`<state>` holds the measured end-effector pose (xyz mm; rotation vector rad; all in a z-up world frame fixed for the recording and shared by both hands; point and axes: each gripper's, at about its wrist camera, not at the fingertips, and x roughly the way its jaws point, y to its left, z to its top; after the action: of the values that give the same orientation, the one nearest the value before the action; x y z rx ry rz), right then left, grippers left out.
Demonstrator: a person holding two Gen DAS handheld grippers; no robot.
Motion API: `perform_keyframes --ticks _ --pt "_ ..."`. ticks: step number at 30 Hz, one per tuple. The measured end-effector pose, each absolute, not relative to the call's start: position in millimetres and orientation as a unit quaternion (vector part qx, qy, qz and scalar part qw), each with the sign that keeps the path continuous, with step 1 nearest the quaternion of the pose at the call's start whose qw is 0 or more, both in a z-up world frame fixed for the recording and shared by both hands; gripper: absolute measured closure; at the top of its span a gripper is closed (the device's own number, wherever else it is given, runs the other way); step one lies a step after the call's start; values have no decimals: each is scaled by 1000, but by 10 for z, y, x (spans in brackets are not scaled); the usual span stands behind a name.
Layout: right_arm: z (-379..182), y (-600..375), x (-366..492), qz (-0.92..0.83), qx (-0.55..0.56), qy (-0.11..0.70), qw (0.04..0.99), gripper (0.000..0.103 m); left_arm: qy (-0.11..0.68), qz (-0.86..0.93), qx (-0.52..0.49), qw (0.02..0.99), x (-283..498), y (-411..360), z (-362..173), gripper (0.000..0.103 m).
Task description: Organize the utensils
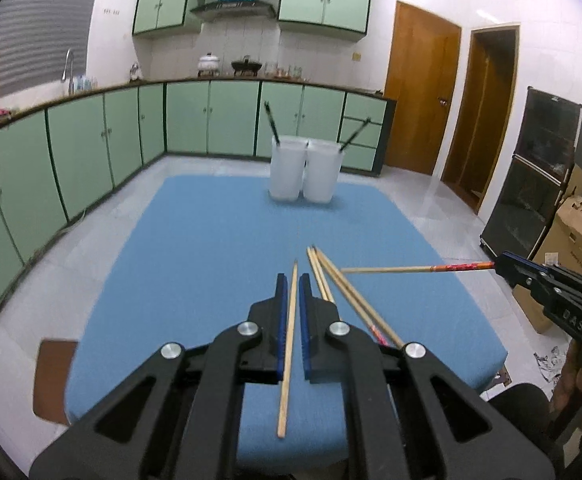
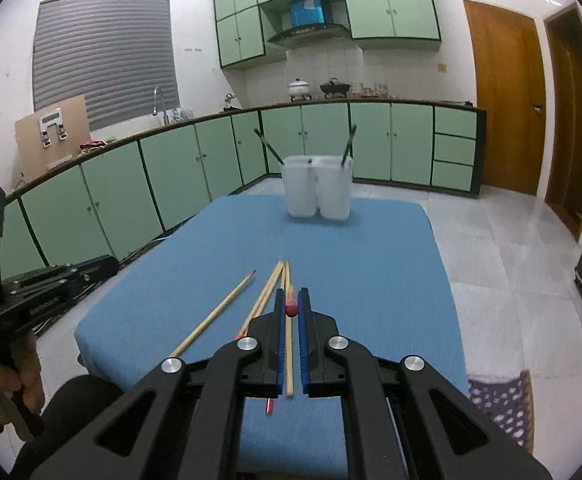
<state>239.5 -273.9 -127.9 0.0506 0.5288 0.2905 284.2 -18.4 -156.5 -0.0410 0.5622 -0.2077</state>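
Several wooden chopsticks lie on the blue table (image 1: 211, 240). My left gripper (image 1: 289, 280) is open, its jaws on either side of a plain chopstick (image 1: 289, 344) that lies flat. My right gripper (image 2: 289, 296) is shut on a red-handled chopstick (image 2: 291, 309); in the left wrist view it (image 1: 503, 264) holds that chopstick (image 1: 411, 268) level above the table. A loose bunch (image 1: 343, 292) lies between the grippers. Two white tubs (image 1: 305, 174) stand at the far edge, each with a dark utensil inside.
Green kitchen cabinets (image 1: 91, 140) run along the left and back. A black cabinet (image 1: 539, 172) and cardboard boxes (image 1: 575, 236) stand right of the table. A brown stool (image 1: 53, 380) is at the table's near left corner.
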Motion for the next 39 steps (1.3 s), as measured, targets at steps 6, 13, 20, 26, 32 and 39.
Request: perform_keyframes --ticks 6,13,20,26,32,39 --pt "-1086 -2711 2592 147 17 255 956 97 268 -110 -37 956 2864 -65 -1499 97" --pt "-1297 -2716 2544 146 32 271 951 97 371 -106 -33 922 2675 -156 -2386 61" --pt "-1337 -2803 2572 143 50 274 950 97 429 -96 -10 898 2759 -197 -2823 62" --pt "-1362 -2792 2570 145 52 275 949 97 429 -103 1 897 2788 -236 -2816 97" --pt "-1367 -2785 2573 143 51 273 950 97 411 -107 -13 905 2708 -208 -2686 97" --pt "-1319 -2759 2584 145 43 266 952 97 349 -116 -26 929 2761 -131 -2116 97"
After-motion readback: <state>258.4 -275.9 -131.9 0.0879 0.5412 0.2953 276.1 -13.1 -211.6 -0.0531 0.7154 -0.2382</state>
